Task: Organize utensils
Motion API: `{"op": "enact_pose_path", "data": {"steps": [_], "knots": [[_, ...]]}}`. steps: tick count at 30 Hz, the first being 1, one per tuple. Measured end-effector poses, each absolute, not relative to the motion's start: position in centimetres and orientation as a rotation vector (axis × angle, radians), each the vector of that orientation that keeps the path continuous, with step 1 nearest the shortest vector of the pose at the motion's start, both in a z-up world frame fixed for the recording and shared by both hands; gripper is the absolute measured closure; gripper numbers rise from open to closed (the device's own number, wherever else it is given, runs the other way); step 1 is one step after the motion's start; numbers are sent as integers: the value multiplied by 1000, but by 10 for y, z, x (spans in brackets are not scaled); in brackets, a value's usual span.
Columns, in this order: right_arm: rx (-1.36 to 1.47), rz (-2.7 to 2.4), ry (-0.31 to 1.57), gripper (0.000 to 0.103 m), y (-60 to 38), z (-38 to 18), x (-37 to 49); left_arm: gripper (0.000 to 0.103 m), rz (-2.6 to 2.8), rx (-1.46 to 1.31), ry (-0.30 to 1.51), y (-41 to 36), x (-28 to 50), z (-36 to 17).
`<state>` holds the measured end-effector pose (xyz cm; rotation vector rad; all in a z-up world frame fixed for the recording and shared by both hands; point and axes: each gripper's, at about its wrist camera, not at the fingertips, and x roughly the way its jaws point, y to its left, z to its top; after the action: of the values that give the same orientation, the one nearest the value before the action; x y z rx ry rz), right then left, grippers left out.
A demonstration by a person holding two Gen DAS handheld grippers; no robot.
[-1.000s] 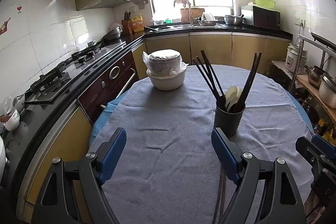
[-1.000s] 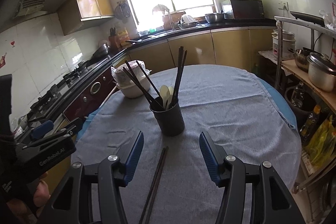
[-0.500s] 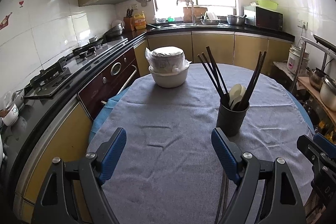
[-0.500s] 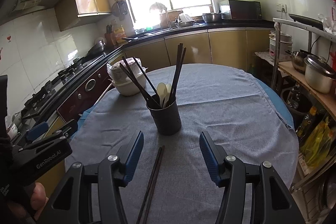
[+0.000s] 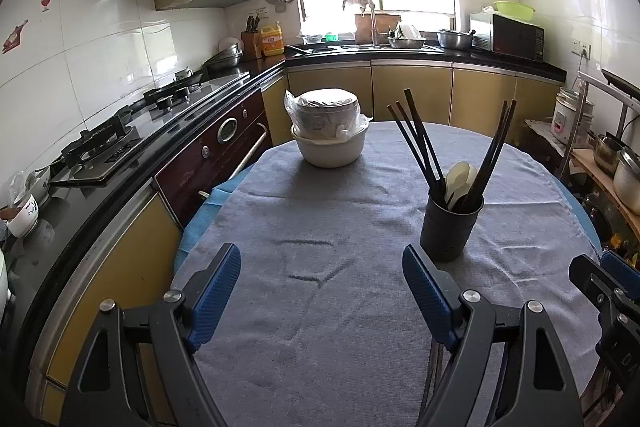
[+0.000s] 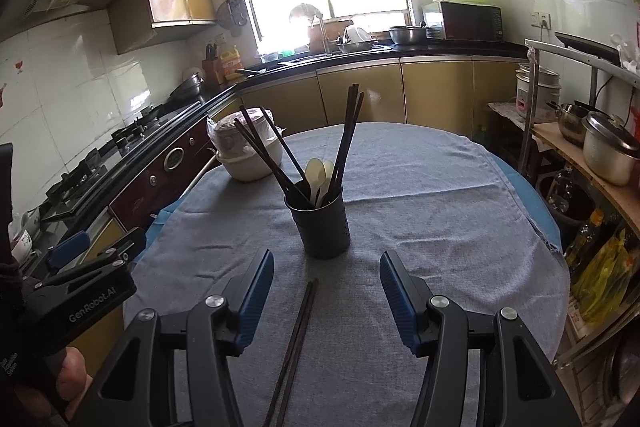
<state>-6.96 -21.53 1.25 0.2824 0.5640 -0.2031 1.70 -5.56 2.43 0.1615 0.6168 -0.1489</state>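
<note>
Your right gripper (image 6: 326, 291) stood part open and empty. The loose chopsticks (image 6: 297, 339) lay on the cloth (image 6: 420, 227) between its jaws, nearer the left one, long axis running away toward the holder (image 6: 322, 227) just ahead. Your left gripper (image 5: 322, 287) stood wide, empty, with the holder (image 5: 450, 227) just beyond its right jaw.

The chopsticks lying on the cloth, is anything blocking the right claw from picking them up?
No, nothing visible blocks it. The pair of dark loose chopsticks lies flat on the grey tablecloth, running between the right claw's open blue fingers. The dark round utensil holder stands farther back, beyond the chopsticks' tips, with bare cloth between.
</note>
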Motion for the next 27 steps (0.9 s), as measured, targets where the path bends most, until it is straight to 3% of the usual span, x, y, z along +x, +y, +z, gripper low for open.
{"op": "enact_pose_path", "data": {"steps": [27], "knots": [[260, -208, 565, 45, -206, 16, -64, 19, -151, 145, 609, -46, 19, 26]]}}
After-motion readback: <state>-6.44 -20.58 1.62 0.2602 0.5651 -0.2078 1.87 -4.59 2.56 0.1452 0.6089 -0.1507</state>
